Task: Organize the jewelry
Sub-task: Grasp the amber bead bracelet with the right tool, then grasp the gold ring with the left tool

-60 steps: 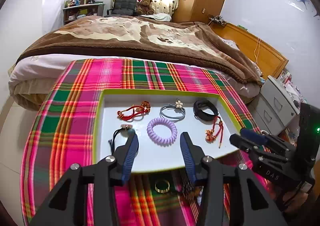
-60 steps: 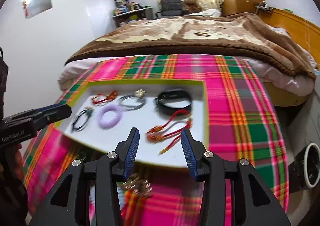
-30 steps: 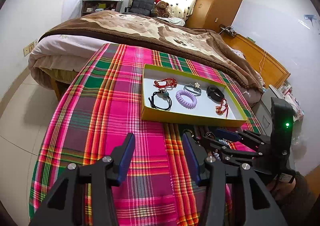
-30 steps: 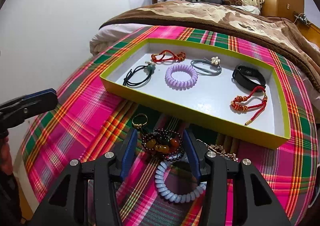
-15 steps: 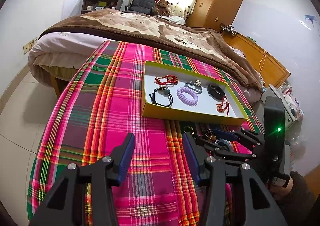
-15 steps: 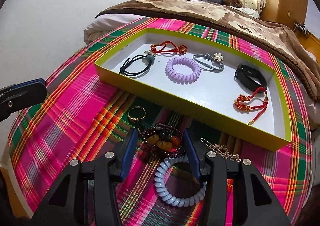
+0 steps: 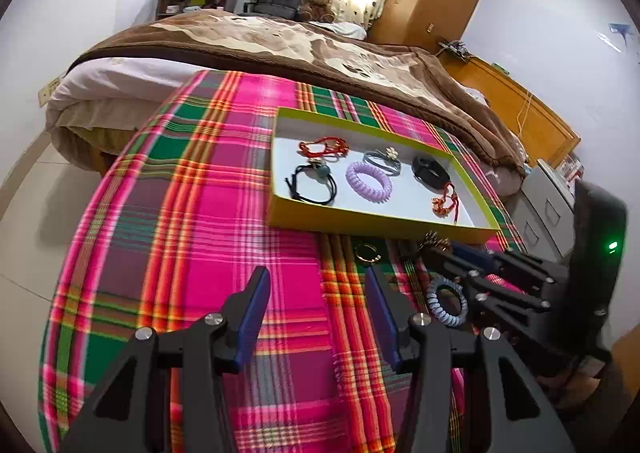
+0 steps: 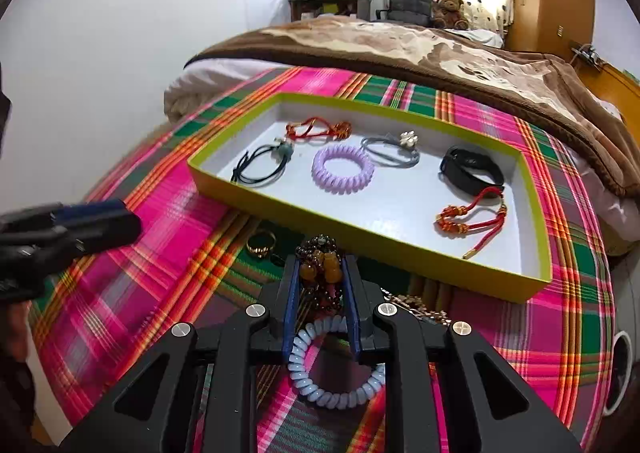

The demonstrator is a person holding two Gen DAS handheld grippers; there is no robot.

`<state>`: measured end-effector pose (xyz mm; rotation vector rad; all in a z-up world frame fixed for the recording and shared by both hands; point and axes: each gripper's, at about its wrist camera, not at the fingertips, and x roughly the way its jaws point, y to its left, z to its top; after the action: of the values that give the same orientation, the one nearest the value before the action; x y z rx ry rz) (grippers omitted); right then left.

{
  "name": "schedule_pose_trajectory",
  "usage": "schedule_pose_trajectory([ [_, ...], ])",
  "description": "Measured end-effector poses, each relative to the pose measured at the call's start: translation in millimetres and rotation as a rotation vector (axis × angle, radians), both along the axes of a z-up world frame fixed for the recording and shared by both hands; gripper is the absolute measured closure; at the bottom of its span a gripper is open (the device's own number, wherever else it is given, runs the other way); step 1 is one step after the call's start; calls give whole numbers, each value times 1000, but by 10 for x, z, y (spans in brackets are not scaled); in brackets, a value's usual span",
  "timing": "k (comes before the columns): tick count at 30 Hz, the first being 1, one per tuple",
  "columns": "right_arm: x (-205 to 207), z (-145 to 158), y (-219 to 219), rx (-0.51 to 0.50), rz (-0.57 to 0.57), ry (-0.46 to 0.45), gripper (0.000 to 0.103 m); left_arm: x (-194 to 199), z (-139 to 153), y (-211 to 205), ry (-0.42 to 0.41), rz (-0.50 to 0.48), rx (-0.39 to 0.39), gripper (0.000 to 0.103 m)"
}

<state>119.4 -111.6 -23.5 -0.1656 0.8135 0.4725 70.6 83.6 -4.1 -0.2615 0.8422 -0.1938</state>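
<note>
Clamping beaded bracelet (image 8: pixel 320 273): right tool (image 8: pixel 320 281); left tool (image 7: pixel 316 309) apart; tray (image 8: pixel 360 231) holds six pieces.

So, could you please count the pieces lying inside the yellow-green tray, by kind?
Red cord bracelets: 2, far bracelet, near bracelet
Hair ties: 3, black tie, purple spiral tie, grey tie
Black band: 1
Total: 6
</note>
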Motion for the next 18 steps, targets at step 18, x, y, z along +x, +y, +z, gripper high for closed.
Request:
schedule_pose_trajectory([
  [18,-195,344,-420,94,-85,-94,82,402,-243,-572,37,-128,115,52],
])
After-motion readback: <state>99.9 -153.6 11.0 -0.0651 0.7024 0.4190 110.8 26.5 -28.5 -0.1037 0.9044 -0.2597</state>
